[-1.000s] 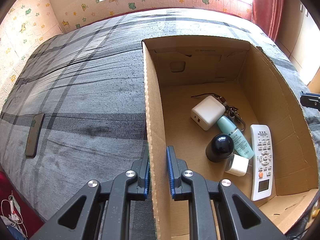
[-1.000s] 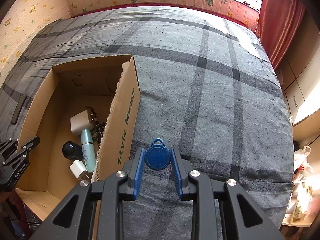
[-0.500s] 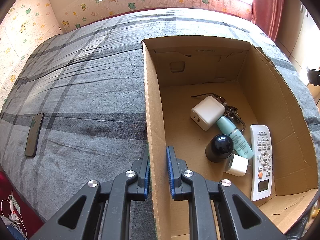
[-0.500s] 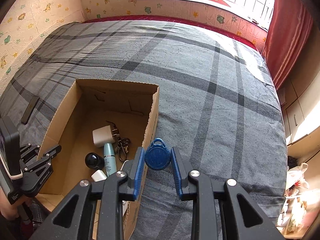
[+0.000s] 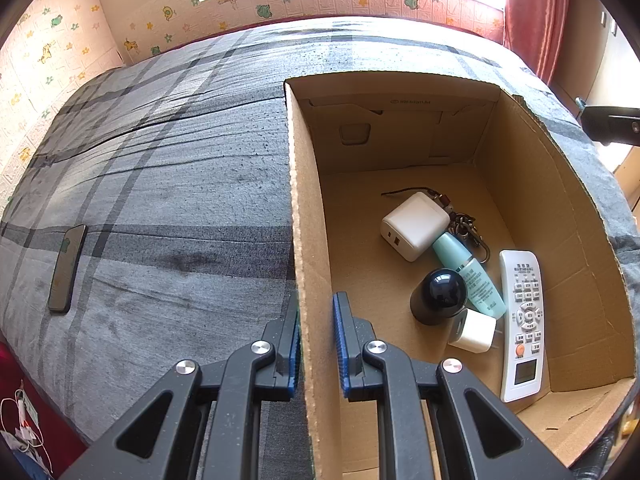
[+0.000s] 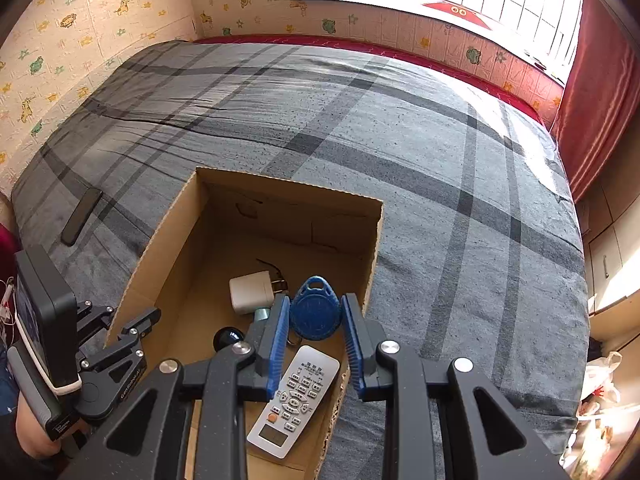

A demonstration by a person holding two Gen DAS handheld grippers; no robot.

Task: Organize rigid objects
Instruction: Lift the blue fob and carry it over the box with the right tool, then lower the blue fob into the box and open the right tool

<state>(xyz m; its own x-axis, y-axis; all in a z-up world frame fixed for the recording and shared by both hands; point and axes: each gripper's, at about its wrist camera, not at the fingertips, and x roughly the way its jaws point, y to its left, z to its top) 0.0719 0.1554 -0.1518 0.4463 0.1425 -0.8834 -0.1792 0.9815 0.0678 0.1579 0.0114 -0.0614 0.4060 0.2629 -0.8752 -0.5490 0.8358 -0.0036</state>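
Two grippers at cardboard box (image 5: 308, 240), left gripper (image 5: 316, 340) jaws clamping its side wall, right gripper (image 6: 314, 336) jaws holding blue key fob (image 6: 314, 312) above its interior, remote (image 6: 294, 400) inside.

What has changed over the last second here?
The right gripper, still clamping the blue key fob, has swung left from above the bedspread to over the open cardboard box. The left gripper still pinches the box wall; the box's contents haven't moved.
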